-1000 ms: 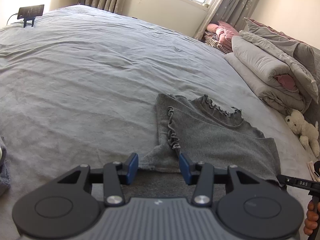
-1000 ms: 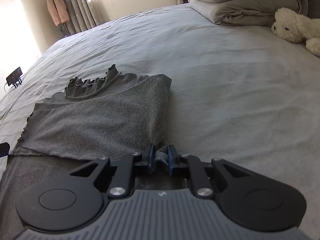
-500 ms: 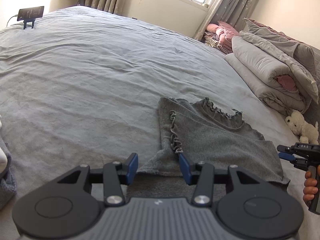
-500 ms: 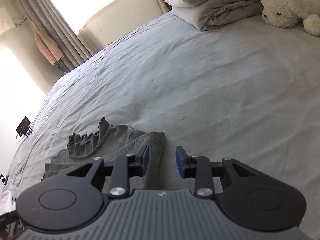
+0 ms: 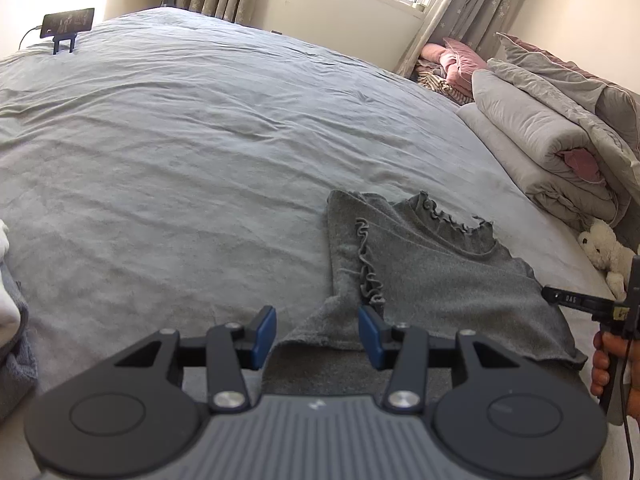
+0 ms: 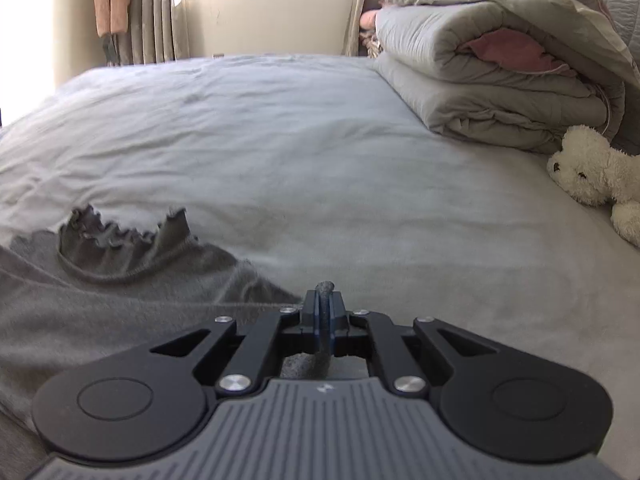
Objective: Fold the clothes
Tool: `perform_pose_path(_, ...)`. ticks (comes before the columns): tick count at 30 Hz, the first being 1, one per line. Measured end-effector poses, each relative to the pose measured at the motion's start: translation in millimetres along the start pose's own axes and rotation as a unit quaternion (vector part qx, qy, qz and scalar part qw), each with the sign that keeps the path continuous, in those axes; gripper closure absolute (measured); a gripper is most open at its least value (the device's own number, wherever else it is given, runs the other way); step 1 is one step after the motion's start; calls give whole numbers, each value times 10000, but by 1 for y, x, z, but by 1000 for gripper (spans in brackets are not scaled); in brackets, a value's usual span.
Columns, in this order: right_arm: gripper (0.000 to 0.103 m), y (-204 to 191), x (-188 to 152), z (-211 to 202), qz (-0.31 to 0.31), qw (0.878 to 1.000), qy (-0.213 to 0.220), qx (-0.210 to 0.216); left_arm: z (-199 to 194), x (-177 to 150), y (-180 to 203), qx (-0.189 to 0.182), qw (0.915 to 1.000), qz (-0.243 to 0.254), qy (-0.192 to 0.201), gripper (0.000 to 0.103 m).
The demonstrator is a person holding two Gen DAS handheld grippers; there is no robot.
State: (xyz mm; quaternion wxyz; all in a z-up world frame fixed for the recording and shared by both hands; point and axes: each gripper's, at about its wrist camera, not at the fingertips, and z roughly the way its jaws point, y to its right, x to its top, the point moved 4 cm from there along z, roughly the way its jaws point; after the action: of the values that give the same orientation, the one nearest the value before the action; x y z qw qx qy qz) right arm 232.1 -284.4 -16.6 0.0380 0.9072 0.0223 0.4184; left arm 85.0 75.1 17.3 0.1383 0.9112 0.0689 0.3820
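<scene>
A grey knit top (image 5: 432, 280) with a ruffled neckline lies partly folded on the bed, its left side turned over toward the middle. My left gripper (image 5: 317, 334) hovers at its near hem. It is open, with a corner of cloth lying between and just beyond its blue pads, untouched. In the right wrist view my right gripper (image 6: 323, 308) is closing, and its pads pinch a fold of the top (image 6: 120, 300) at the garment's right edge. That same gripper (image 5: 568, 300) shows at the right rim of the left wrist view, held by a person's hand (image 5: 608, 364).
A grey bed sheet (image 5: 200, 160) covers the wide bed. Folded duvets (image 6: 500, 80) are stacked at the right by the window, with a white plush toy (image 6: 592, 172) beside them. A phone on a stand (image 5: 68, 24) sits at the far left. White and grey cloth (image 5: 12, 320) lies at the left edge.
My right gripper let go of the near hem, opened, swung to the top's right edge and pinched the cloth there. The left gripper stayed still and open.
</scene>
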Motion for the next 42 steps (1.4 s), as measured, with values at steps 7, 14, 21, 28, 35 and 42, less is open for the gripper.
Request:
perform_pose_path(7, 60, 37, -2, -59, 553, 9973, 457, 162, -4, 4, -3, -20, 9999, -138, 21, 57)
perform_pose_path(14, 78, 37, -60, -71, 658, 9905, -392, 1145, -5, 3, -1, 3, 9999, -129, 30, 57)
perform_pose_path(21, 101, 38, -46, -102, 1214, 9838, -234, 1301, -5, 2, -1, 52, 9999, -104, 25, 57)
perform_pose_path(28, 98, 38, -59, -79, 1090, 9906, -622, 552, -4, 3, -4, 41, 9999, -151, 1, 56)
perform_pose_path(35, 84, 29, -52, -92, 748, 9948, -342, 601, -5, 3, -4, 23, 9999, -164, 29, 56)
perform_pose_path(42, 83, -4, -55, -84, -210, 9980, -465, 374, -1, 2, -7, 132, 9997, -208, -20, 56)
